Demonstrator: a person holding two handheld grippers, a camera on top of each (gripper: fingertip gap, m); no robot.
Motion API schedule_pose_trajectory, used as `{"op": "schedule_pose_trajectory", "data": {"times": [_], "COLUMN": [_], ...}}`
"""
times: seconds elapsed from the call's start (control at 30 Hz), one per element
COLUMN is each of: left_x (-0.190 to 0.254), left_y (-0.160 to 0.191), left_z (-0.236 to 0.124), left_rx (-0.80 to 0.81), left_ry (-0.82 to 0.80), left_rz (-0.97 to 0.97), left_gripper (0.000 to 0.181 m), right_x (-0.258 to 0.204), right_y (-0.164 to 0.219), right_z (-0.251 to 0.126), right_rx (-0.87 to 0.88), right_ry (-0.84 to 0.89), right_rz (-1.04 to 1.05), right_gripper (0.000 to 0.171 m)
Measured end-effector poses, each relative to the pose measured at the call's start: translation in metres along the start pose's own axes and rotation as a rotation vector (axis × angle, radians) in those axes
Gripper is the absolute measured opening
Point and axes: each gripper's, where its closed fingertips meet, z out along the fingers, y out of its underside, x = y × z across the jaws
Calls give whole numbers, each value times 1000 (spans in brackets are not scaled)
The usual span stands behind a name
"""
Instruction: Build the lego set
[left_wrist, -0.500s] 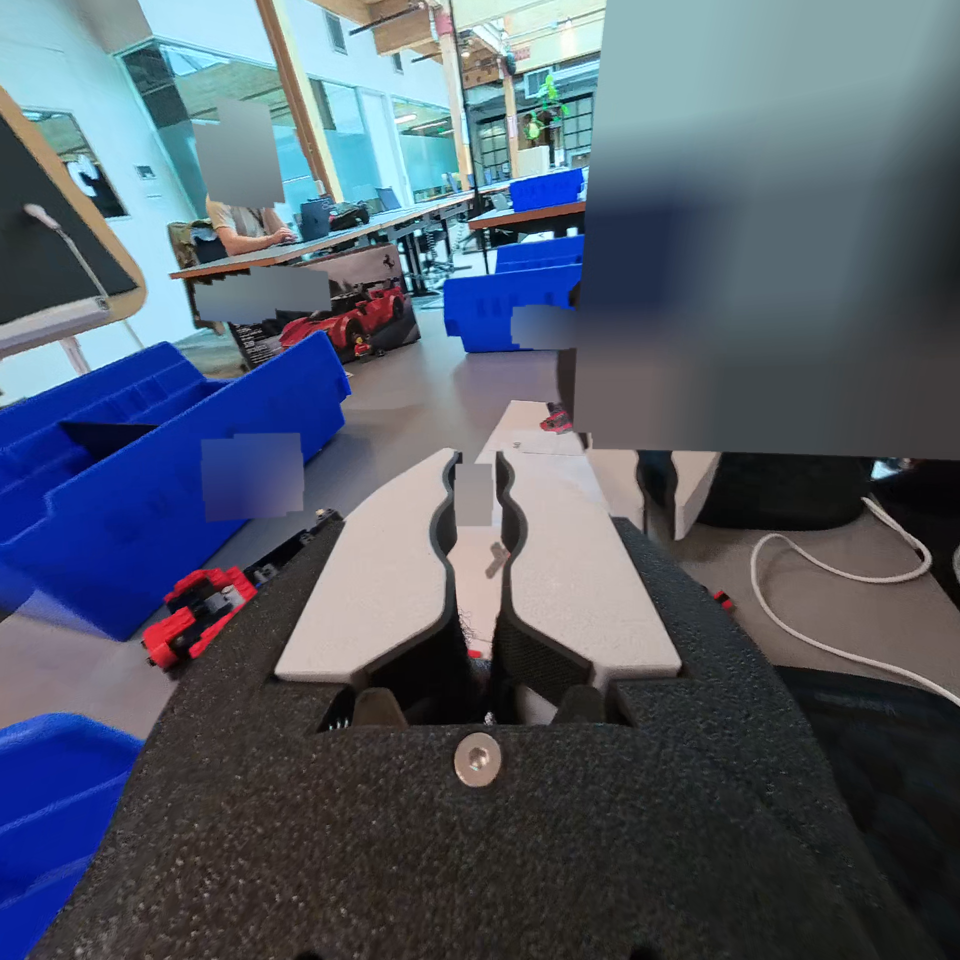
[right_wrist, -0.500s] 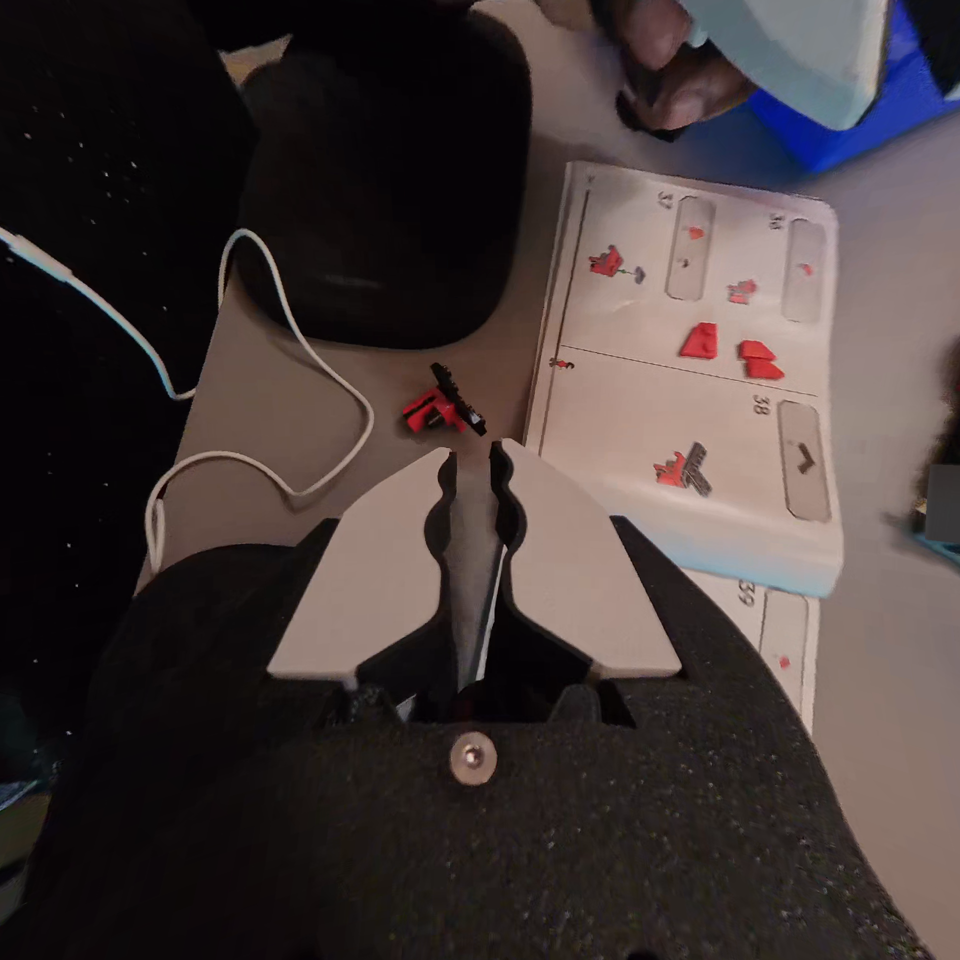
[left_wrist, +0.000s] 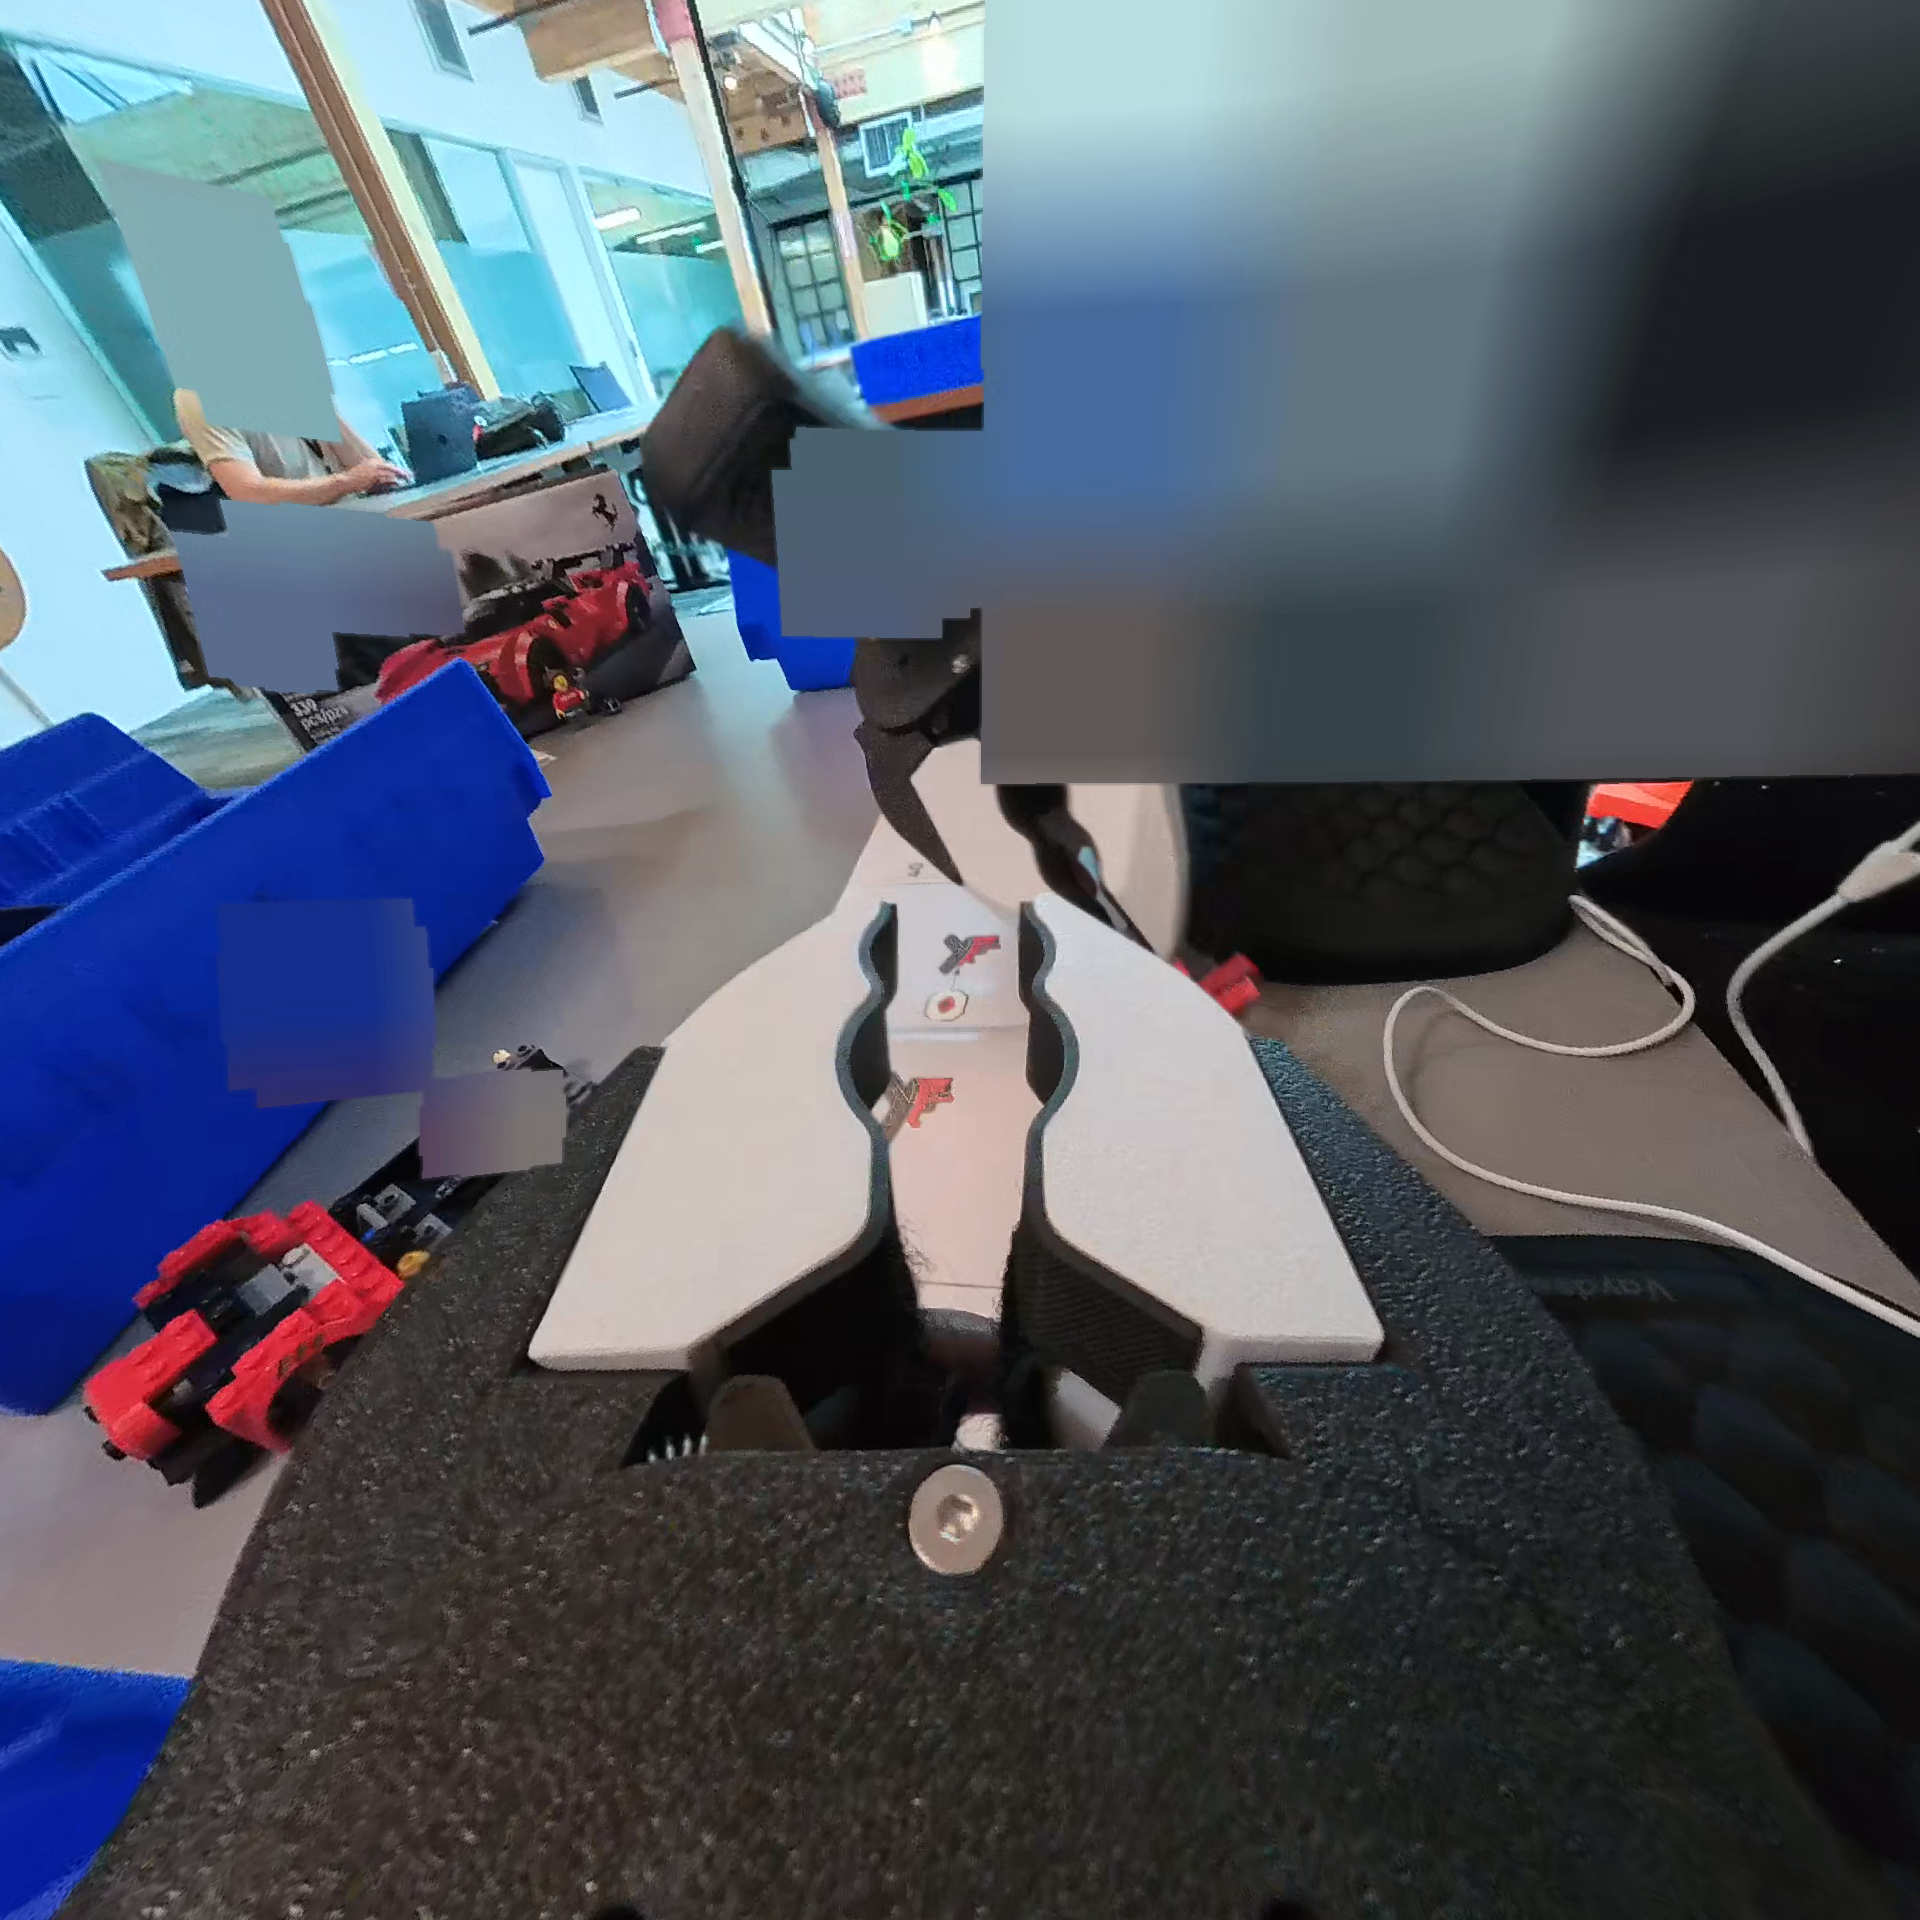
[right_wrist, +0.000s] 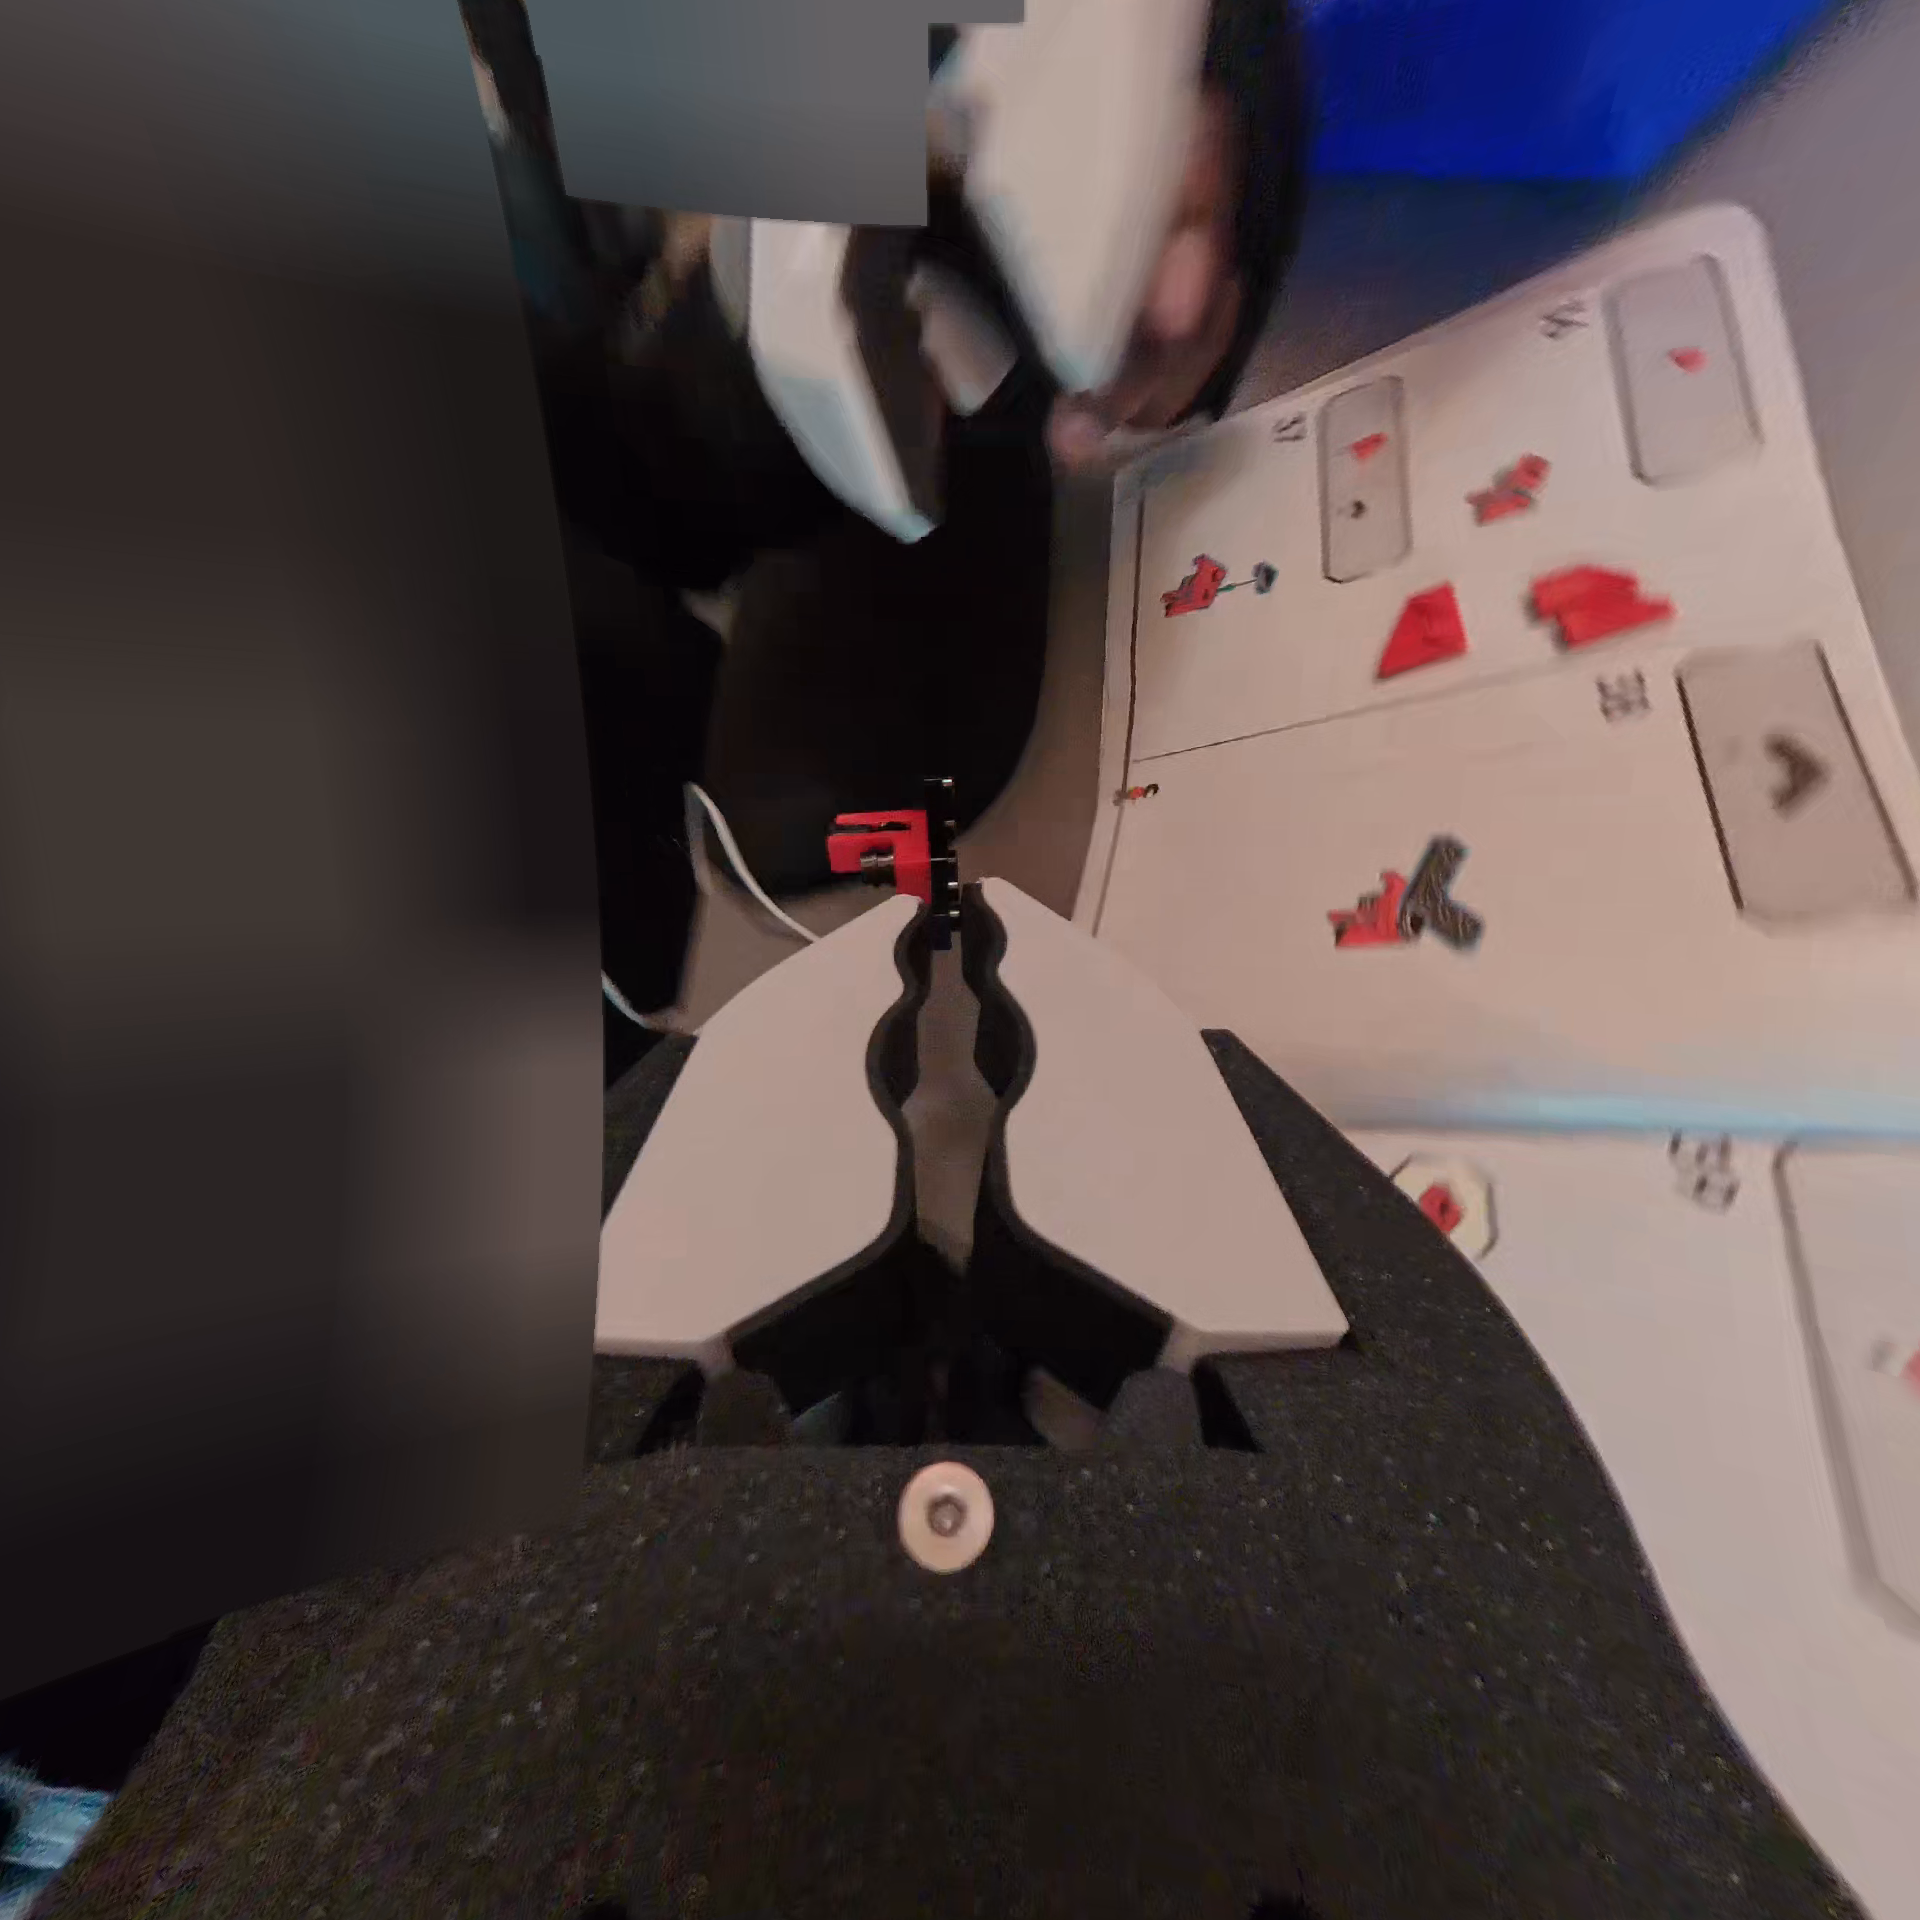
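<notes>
My right gripper (right_wrist: 951, 906) is shut on a small red-and-black lego assembly (right_wrist: 883, 847), pinching its black plate at the fingertips. An open instruction booklet (right_wrist: 1455, 831) lies to its right. My left gripper (left_wrist: 958, 914) is open and empty, low over the booklet (left_wrist: 951, 1003). The right gripper shows just ahead of it as dark fingers (left_wrist: 909, 790), with the red assembly (left_wrist: 1231, 982) at their tip. A partly built red car (left_wrist: 249, 1340) sits on the table to the left. The left gripper's white fingers (right_wrist: 821, 374) show blurred at the top of the right wrist view.
Blue bins (left_wrist: 260, 935) stand along the left. The set's box (left_wrist: 561, 613) stands at the back. A black pouch (left_wrist: 1382, 883) and a white cable (left_wrist: 1507, 1049) lie at the right. A person sits at a far desk.
The right gripper has moved forward and closed on the red-and-black assembly that lay in front of it. The left gripper has opened wider and moved closer to the right one.
</notes>
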Motion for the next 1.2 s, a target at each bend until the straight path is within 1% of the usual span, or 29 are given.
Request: {"op": "schedule_pose_trajectory", "data": {"times": [0.07,0.1,0.13,0.2,0.3,0.43,0.53,0.67,0.83,0.9,1.2], "left_x": [1,3,5,7,9,18,24,27,31,31,33], "left_y": [-1,0,1,1,-4,-11,-8,-2,0,0,3], "left_z": [0,2,4,11,25,41,49,56,59,59,56], "left_rx": [6,-1,-12,-36,-98,-143,-161,-177,-172,-164,-141], "left_ry": [-8,-6,-4,-30,-77,-66,-31,-34,-12,-11,9], "left_rz": [32,56,81,137,259,333,338,372,364,365,359], "left_gripper": [24,26,28,30,24,16,18,19,15,9,8], "right_x": [-4,-5,-4,-3,-10,-15,-16,-16,-16,-15,-14], "right_y": [-14,-19,-21,-18,-19,-17,-17,-12,-9,-8,-8], "right_z": [-21,-31,-40,-50,-57,-59,-61,-58,-54,-52,-48], "right_rx": [167,241,291,337,407,424,440,420,403,398,384], "right_ry": [-99,-137,-150,-151,-217,-245,-256,-256,-263,-264,-267], "right_rz": [245,324,380,452,523,547,556,564,564,565,574], "right_gripper": [5,5,5,5,5,5,5,5,5,5,5]}}
